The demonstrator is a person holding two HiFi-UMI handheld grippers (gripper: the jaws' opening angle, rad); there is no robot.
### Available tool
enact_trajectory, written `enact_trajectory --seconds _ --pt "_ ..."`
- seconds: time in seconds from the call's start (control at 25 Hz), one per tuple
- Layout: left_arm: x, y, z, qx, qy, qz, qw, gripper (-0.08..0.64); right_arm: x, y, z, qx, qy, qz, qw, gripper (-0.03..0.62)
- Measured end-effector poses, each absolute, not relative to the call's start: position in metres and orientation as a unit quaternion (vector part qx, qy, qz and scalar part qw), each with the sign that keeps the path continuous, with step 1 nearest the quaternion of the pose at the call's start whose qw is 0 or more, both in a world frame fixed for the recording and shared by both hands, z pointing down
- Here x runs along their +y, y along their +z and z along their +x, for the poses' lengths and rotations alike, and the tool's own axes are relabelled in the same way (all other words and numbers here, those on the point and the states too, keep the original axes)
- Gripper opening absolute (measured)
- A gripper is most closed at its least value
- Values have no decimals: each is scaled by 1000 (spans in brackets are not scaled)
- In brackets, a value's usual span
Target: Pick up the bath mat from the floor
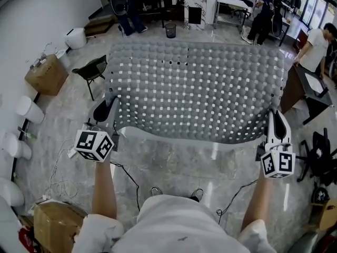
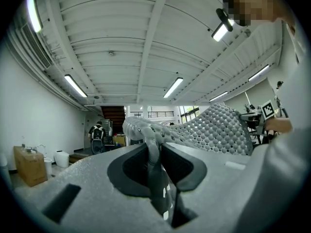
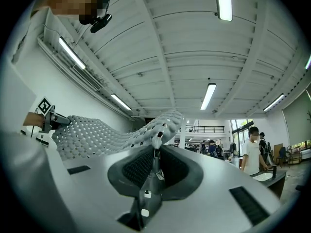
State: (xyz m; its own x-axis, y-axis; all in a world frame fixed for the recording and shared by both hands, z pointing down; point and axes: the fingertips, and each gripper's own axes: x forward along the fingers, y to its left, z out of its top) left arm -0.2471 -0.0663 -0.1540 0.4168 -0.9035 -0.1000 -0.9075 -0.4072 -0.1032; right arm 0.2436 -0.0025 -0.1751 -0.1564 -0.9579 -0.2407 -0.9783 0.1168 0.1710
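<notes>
The bath mat (image 1: 195,88) is held clear of the floor (image 1: 174,165), its long axis spanning left gripper (image 1: 108,112) to right gripper (image 1: 275,123), each with jaws pinched nearly together on a near corner.

The head view shows one bath mat (image 1: 195,88) and two tongs, the left tongs (image 1: 110,107) at 8 o'clock and the right tongs (image 1: 275,117) at 4 o'clock. There are two cardboard boxes, one box (image 1: 46,74) at 9 o'clock and one box (image 1: 55,223) at 7 o'clock, plus one black chair (image 1: 92,70) and one bin (image 1: 170,30). Three people appear farther off: one person (image 1: 124,9) at 11 o'clock, one person (image 1: 261,12) at 1 o'clock and one person (image 1: 318,46) at 2 o'clock.
</notes>
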Motion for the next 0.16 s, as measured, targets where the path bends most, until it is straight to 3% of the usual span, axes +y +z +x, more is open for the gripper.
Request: enact_trajectory --seconds 0.16 --pt "-67 -160 -251 542 19 -837 74 81 -2 -179 243 745 145 -651 37 48"
